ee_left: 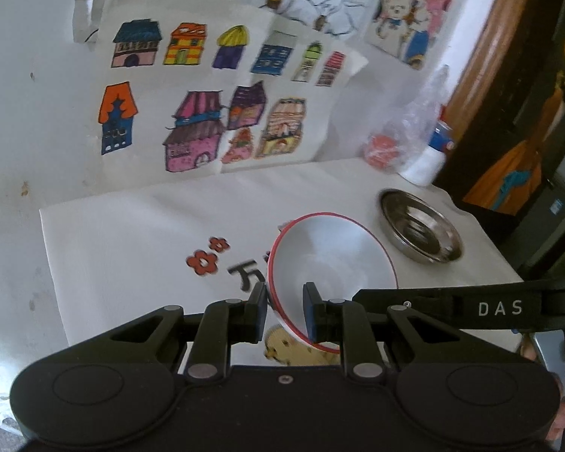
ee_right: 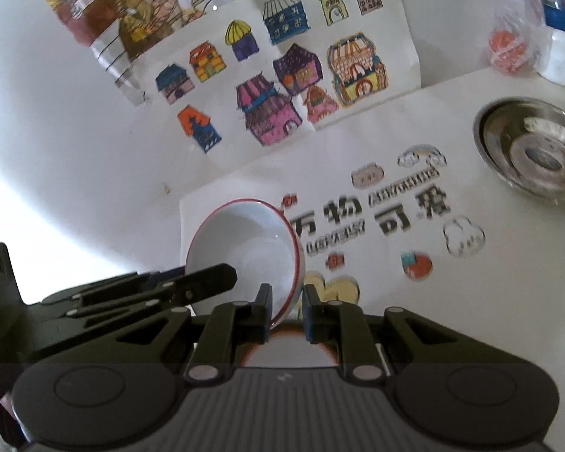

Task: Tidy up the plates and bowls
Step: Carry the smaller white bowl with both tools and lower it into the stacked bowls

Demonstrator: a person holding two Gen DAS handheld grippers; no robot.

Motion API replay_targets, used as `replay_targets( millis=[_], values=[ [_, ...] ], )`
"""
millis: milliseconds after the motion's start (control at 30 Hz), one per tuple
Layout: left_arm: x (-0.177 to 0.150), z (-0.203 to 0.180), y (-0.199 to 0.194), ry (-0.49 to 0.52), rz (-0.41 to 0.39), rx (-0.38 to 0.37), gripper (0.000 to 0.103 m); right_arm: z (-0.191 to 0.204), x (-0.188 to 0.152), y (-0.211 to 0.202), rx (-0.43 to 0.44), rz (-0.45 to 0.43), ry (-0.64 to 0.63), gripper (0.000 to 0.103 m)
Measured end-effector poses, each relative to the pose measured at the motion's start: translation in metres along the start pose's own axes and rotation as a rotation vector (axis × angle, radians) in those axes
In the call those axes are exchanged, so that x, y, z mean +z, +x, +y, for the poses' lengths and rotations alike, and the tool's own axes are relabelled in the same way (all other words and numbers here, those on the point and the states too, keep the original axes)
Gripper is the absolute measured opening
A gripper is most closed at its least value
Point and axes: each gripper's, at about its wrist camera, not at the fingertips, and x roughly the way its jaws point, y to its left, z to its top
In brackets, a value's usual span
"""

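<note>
A white bowl with a red rim (ee_left: 331, 260) hangs tilted above the printed tablecloth (ee_left: 132, 256), gripped from two sides. My left gripper (ee_left: 285, 312) is shut on its near rim, one pad inside and one outside. My right gripper (ee_right: 287, 312) is shut on the same white bowl (ee_right: 245, 248) at its right-hand rim. Each gripper shows in the other's view: the right gripper (ee_left: 358, 295) reaches in from the right, the left gripper (ee_right: 228, 275) from the left. A steel plate (ee_left: 422, 233) (ee_right: 531, 154) lies on the cloth at the far right. A red-edged curve under my right gripper is unclear.
Children's drawings of houses (ee_left: 207, 94) lean on the white wall behind the table. A plastic bag with something red (ee_left: 395, 143) and a white bottle with a blue label (ee_left: 429, 158) stand in the back right corner. A dark wooden frame (ee_left: 482, 75) rises past the table's right edge.
</note>
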Motion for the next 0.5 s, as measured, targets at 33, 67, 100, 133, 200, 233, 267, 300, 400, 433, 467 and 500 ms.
replay_targets(
  millis=[33, 67, 100, 133, 200, 233, 267, 300, 400, 433, 467, 500],
  values=[
    [-0.003, -0.003, -0.004, 0.007, 0.002, -0.003, 0.021, 0.001, -0.005, -0.003, -0.003, 0.010, -0.003, 0.019],
    [-0.006, -0.006, -0.008, 0.015, 0.006, -0.006, 0.021, 0.001, -0.010, -0.006, -0.005, 0.019, -0.006, 0.019],
    [-0.009, -0.008, -0.012, 0.021, 0.013, -0.009, 0.021, 0.001, -0.015, -0.008, -0.007, 0.028, -0.005, 0.019],
    [-0.013, -0.011, -0.016, 0.027, 0.020, -0.014, 0.021, 0.001, -0.020, -0.010, -0.007, 0.037, 0.000, 0.020],
    [-0.021, -0.015, -0.022, 0.040, 0.030, -0.022, 0.021, 0.001, -0.029, -0.014, -0.012, 0.053, 0.003, 0.020],
    [-0.025, -0.017, -0.025, 0.048, 0.034, -0.024, 0.021, 0.001, -0.033, -0.016, -0.016, 0.057, 0.003, 0.020],
    [-0.029, -0.020, -0.027, 0.054, 0.040, -0.024, 0.021, 0.001, -0.036, -0.017, -0.021, 0.060, 0.001, 0.020],
    [-0.034, -0.022, -0.029, 0.059, 0.047, -0.024, 0.021, 0.002, -0.039, -0.019, -0.027, 0.064, 0.000, 0.020],
    [-0.044, -0.026, -0.031, 0.072, 0.076, -0.029, 0.021, 0.001, -0.047, -0.025, -0.044, 0.070, -0.006, 0.020],
    [-0.047, -0.027, -0.031, 0.077, 0.086, -0.032, 0.021, 0.001, -0.048, -0.025, -0.050, 0.072, -0.008, 0.020],
    [-0.050, -0.028, -0.031, 0.081, 0.096, -0.032, 0.021, 0.001, -0.050, -0.026, -0.056, 0.074, -0.011, 0.020],
    [-0.054, -0.030, -0.030, 0.086, 0.105, -0.032, 0.021, 0.002, -0.052, -0.027, -0.062, 0.077, -0.014, 0.020]
  ],
)
